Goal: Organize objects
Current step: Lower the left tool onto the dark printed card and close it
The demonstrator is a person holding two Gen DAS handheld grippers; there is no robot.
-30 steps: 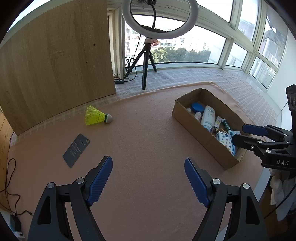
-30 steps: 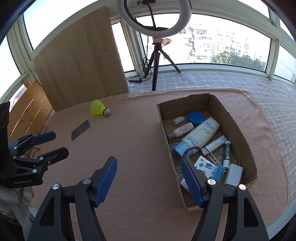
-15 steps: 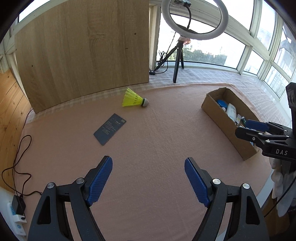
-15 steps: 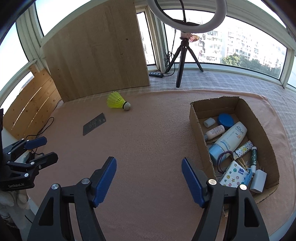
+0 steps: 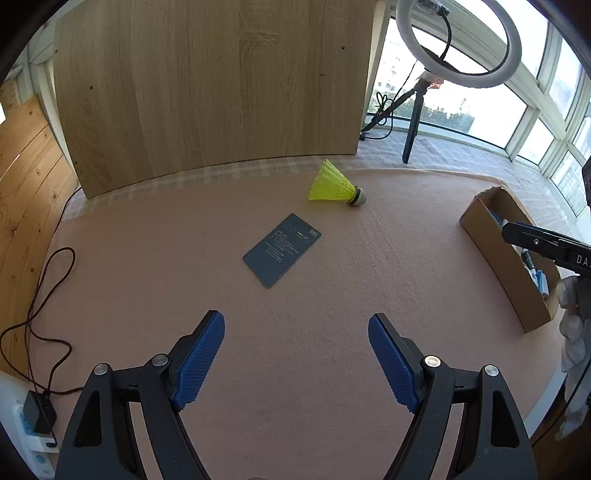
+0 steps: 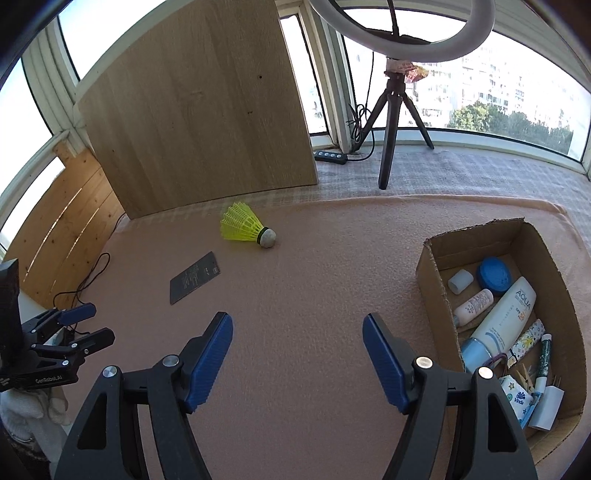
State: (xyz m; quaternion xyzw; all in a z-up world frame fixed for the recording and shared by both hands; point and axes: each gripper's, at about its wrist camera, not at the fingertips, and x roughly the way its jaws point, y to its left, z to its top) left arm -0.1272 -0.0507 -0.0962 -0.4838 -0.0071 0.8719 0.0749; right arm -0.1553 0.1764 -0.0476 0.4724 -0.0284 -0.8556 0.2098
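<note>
Shuttlecock [image 5: 338,185] featherlight, skirt crushable; grip at cork. Card [image 5: 281,249] thin, flat, slippery. Both grippers' fingers [image 5: 199,356] released, empty.

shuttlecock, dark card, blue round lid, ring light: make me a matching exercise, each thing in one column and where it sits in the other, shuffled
Things:
1. shuttlecock
2. dark card
3. blue round lid
4. ring light

Places:
A. inside the cardboard box, near its far end
B. flat on the pink mat, nearer the grippers than the yellow item
C. up on a tripod by the window
D. lying on its side on the mat, close to the wooden board

Pairs: 1-D, 2-B, 3-A, 4-C
</note>
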